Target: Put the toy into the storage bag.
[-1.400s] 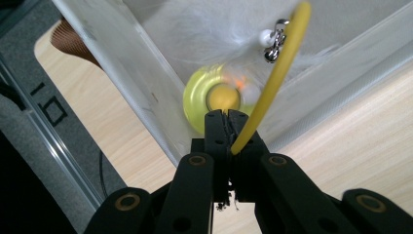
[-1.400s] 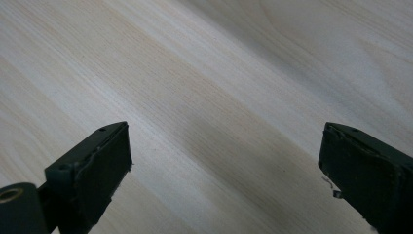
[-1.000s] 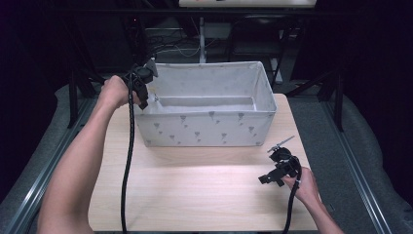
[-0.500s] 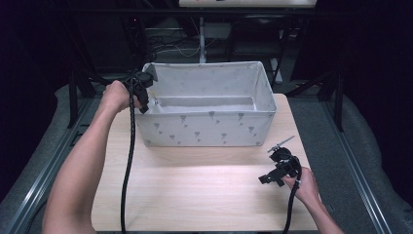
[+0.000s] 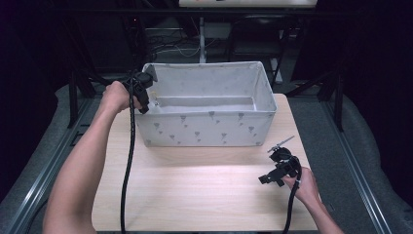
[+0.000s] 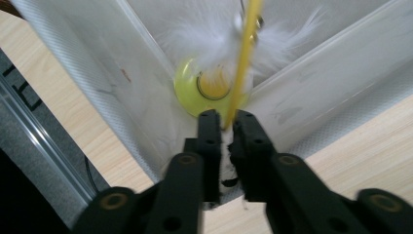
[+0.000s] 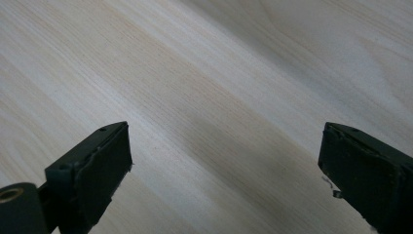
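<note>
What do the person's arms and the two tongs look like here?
Both forearms are bare, with no sleeves or gloves. The left tongs and right tongs are black with blocky flat jaws; brass-coloured screw holes mark the body. A thick black cable trails from each.

The right gripper (image 7: 226,170) is seen with its black jaws spread wide, at seven and four o'clock, above a pale wooden table (image 7: 219,73).

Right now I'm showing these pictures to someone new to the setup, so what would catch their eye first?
First, the big white fabric bin at the far side of the wooden table. Next, the left hand-held gripper at its left rim, jaws nearly shut on a thin yellow stick with white feathers and a yellow-green ball inside the bin. The right hand-held gripper hangs open over bare wood.
</note>
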